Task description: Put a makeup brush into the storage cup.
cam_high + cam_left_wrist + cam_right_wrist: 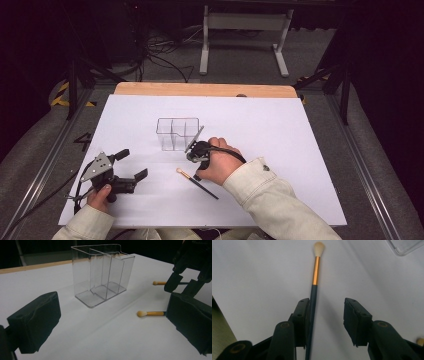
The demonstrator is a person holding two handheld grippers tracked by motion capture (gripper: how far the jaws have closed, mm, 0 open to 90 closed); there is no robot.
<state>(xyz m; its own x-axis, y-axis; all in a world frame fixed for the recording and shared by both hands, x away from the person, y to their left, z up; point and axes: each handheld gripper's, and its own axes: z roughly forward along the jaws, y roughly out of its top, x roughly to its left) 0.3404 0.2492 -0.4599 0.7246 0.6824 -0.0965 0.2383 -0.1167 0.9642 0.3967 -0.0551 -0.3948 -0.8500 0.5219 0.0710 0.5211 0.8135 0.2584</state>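
Right gripper view shows the right gripper (325,315) jaws part-open around the brush (314,302), handle against 1 jaw.

I count two makeup brushes on the white sheet, one (150,313) nearer me and one (159,283) farther off, plus one clear divided organizer (102,275), and my two grippers.

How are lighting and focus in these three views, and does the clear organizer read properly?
High view: the white table is bright, the surroundings nearly black, and the clear organizer shows as faint outlines. Left gripper view: the organizer is sharp with pale reflections on its walls; the near jaws are dark and soft. Right gripper view: the brush is in focus and casts a soft shadow; the jaws are slightly blurred.
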